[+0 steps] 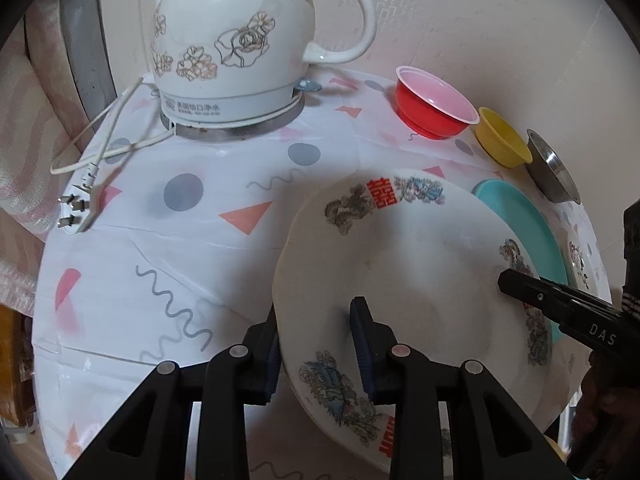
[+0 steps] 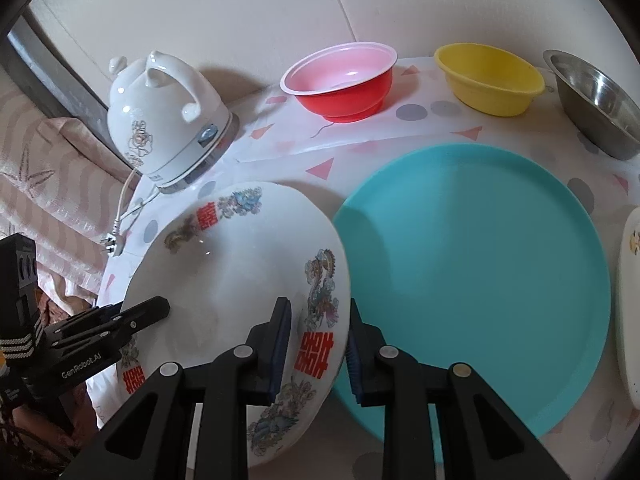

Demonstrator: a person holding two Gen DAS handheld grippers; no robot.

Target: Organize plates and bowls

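Observation:
A white plate with red characters and dragon prints (image 1: 420, 264) (image 2: 240, 272) is held tilted above the table between both grippers. My left gripper (image 1: 318, 334) is shut on its left rim, and also shows in the right wrist view (image 2: 152, 312). My right gripper (image 2: 318, 336) is shut on its right rim, and also shows in the left wrist view (image 1: 516, 288). A teal plate (image 2: 480, 288) (image 1: 520, 216) lies flat on the table, partly under the white plate's right edge.
A red bowl (image 2: 340, 84) (image 1: 432, 108), a yellow bowl (image 2: 492, 80) (image 1: 504, 140) and a steel bowl (image 2: 596, 100) (image 1: 554, 172) stand along the wall. A white kettle (image 1: 240, 52) (image 2: 164, 120) with its loose cord (image 1: 100, 136) stands at the back left. Another white dish (image 2: 630, 300) lies at the right edge.

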